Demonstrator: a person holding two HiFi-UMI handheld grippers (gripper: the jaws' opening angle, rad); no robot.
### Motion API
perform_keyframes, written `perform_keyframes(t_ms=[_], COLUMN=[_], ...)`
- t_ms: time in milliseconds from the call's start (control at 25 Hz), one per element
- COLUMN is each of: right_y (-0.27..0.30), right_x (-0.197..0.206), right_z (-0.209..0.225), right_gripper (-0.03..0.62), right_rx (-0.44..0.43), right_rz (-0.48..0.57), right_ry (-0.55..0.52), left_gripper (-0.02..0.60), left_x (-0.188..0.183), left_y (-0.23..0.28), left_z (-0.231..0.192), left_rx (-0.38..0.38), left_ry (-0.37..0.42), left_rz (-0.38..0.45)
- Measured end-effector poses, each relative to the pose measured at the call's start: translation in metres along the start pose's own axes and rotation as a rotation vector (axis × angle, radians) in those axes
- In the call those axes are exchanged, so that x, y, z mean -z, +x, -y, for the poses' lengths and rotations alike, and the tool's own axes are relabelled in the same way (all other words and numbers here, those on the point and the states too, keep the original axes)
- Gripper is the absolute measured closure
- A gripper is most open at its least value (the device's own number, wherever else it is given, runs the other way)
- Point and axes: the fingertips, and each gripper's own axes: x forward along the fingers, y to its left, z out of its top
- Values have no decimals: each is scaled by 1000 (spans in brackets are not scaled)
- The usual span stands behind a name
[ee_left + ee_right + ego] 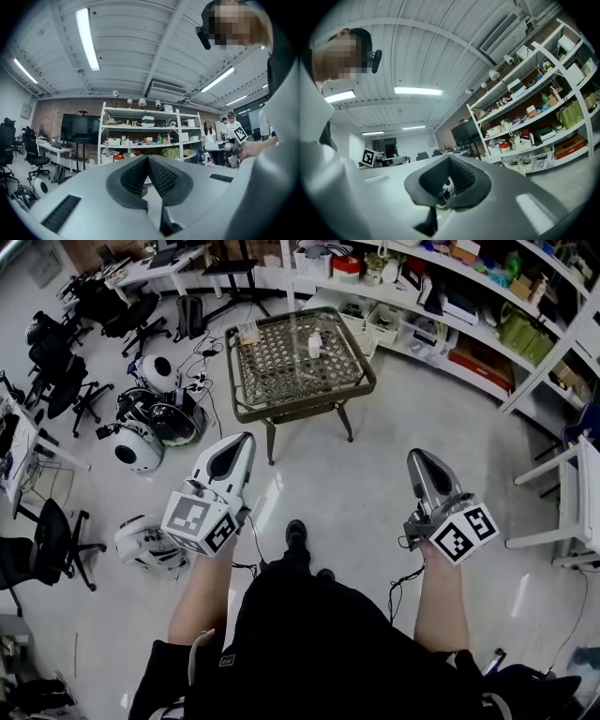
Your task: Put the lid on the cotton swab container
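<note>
A small pale container (315, 343) stands on the wicker-topped glass table (352, 387) ahead of me; it is too small to tell a lid apart. My left gripper (246, 439) hangs shut over the floor, well short of the table, holding nothing. In the left gripper view its jaws (148, 158) meet at the tip and point up at the shelves. My right gripper (416, 456) is also shut and empty, to the right and just as far from the table. Its closed jaws (450, 157) show in the right gripper view.
A small tan item (248, 332) lies at the table's far left corner. White round shells (141, 444) and cables lie on the floor at left, beside office chairs (56, 371). Stocked shelves (469, 306) run along the back. A white frame (572, 512) stands at right.
</note>
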Motion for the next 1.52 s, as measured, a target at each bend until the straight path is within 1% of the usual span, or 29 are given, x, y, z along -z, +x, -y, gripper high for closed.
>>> perform_keyframes(t_ms=[160, 320, 480, 840, 1160, 1520], right_y=[14, 36, 67, 152, 226, 264], right_x=[0, -2, -2, 7, 15, 31], right_z=[10, 23, 40, 70, 73, 79], right_gripper=[585, 585, 585, 585, 585, 585], right_rx=[-1, 13, 28, 54, 46, 42], right_rz=[1, -7, -24, -90, -124, -158], right_ry=[5, -1, -5, 14, 5, 27], left_gripper=[578, 578, 577, 577, 577, 577], left_x=[3, 8, 14, 32, 42, 55], left_y=[21, 46, 76, 138, 163, 171], left_z=[-8, -26, -51, -114, -180, -212], left_rx=[20, 38, 48, 93, 90, 87], left_ry=[-5, -18, -31, -68, -93, -114], left_rz=[10, 14, 10, -33, -41, -76])
